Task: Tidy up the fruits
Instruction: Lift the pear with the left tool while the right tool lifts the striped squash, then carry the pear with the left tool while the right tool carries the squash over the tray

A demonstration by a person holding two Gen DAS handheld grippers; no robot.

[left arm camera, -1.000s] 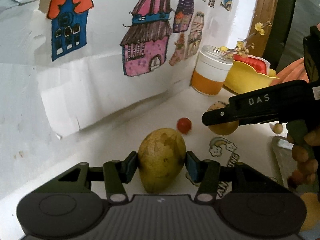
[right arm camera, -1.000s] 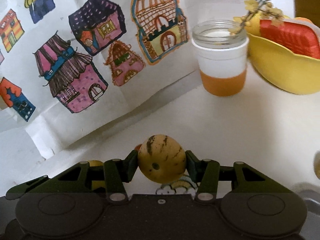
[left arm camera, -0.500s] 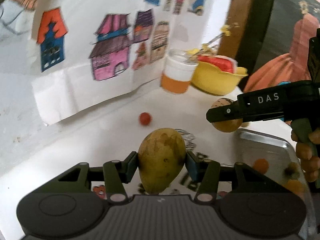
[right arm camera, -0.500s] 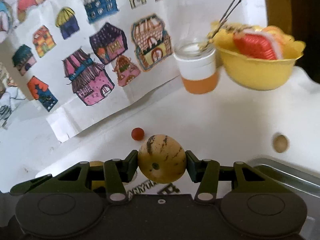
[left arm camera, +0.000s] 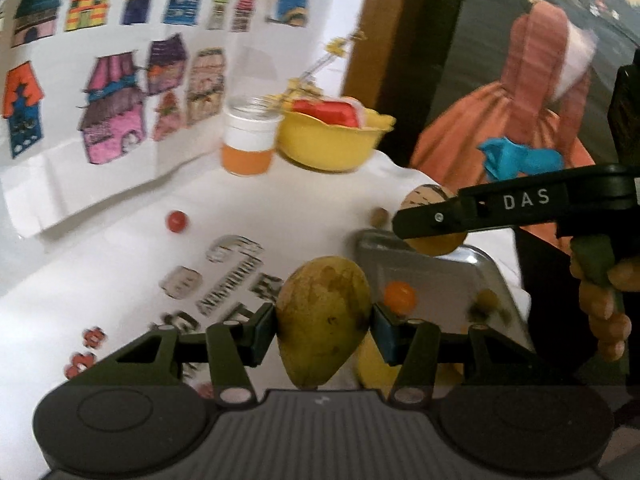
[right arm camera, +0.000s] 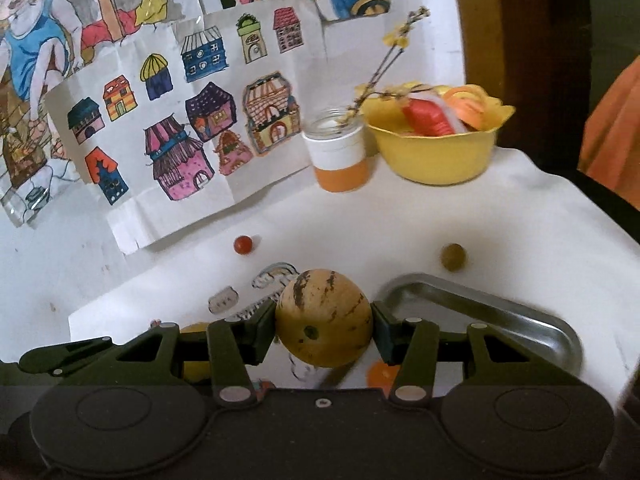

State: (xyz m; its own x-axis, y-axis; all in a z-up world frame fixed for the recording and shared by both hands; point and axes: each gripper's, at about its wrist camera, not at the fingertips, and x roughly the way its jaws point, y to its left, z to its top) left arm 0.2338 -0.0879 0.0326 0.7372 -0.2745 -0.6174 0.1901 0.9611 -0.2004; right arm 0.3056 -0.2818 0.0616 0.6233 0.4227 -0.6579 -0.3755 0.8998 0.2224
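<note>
Left tool (left arm camera: pixel 324 322): clenched on a yellow-green mango (left arm camera: pixel 323 320), which is held upright between the blue pads, narrow end down, above the near-left edge of the metal tray (left arm camera: pixel 432 276).

Right tool (right arm camera: pixel 324 324): clenched on a round striped melon (right arm camera: pixel 323 318), which is held between the pads above the white desk (right arm camera: pixel 400 224), just left of the tray (right arm camera: pixel 500 312) rim.

Shown by the left view only: the right tool (left arm camera: pixel 408 222) seen from the side, lettered "DAS", with the melon (left arm camera: pixel 430 220) largely covered by its finger; the hand (left arm camera: pixel 604 300) on its grip; the tray interior, where a small orange fruit (left arm camera: pixel 399 295) and a blurred greenish fruit (left arm camera: pixel 486 300) are seen.

Shown by the right view only: the tray's curved far rim in focus; the upper row of wall drawings (right arm camera: pixel 168 120).

Shown by both: a red cherry-like fruit (right arm camera: pixel 243 244) and a brown round fruit (right arm camera: pixel 453 257) on the desk, well apart; a jar (right arm camera: pixel 340 156) beside a yellow bowl (right arm camera: pixel 436 152) at the wall.

Hard to make out: the bowl's contents; a yellow item (left arm camera: pixel 372 364) below the mango, cut off by the tool body; printed motifs on the desk, blurred.
</note>
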